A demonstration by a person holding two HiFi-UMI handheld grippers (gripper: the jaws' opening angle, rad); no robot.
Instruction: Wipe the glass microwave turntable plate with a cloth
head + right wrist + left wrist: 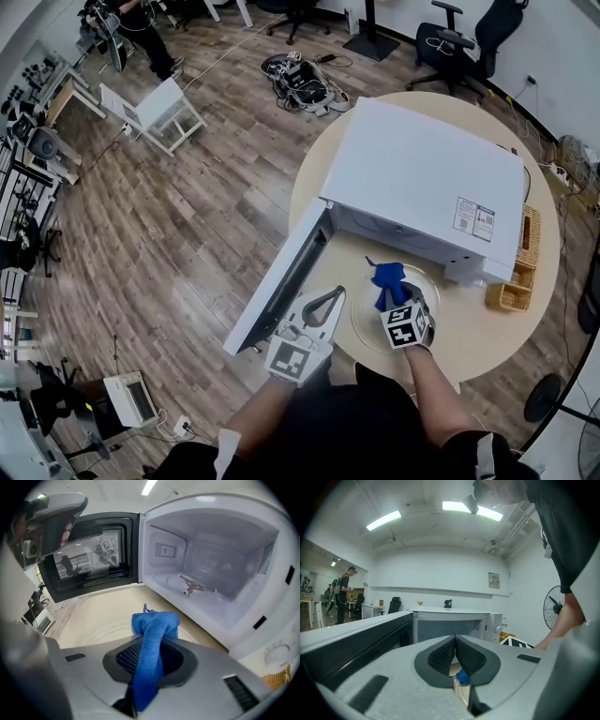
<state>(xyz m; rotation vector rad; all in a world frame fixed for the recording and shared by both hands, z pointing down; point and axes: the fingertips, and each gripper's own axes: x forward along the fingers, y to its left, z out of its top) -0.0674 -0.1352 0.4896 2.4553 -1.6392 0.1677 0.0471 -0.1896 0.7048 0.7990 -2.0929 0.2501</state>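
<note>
The clear glass turntable plate (367, 317) lies flat on the round table in front of the open white microwave (427, 178). My right gripper (397, 300) is over the plate, shut on a blue cloth (387, 279) that bunches out past its tips. In the right gripper view the blue cloth (157, 623) runs between the jaws of the right gripper (152, 641), above the plate (101, 630). My left gripper (336, 296) hovers at the plate's left edge, shut with nothing between its pads (443, 656).
The microwave door (281, 281) swings out to the left, close beside the left gripper. Inside the cavity sits the roller support (194, 587). A wicker basket (520, 272) stands at the table's right rim. Chairs, cables and a fan (544, 398) are on the floor around.
</note>
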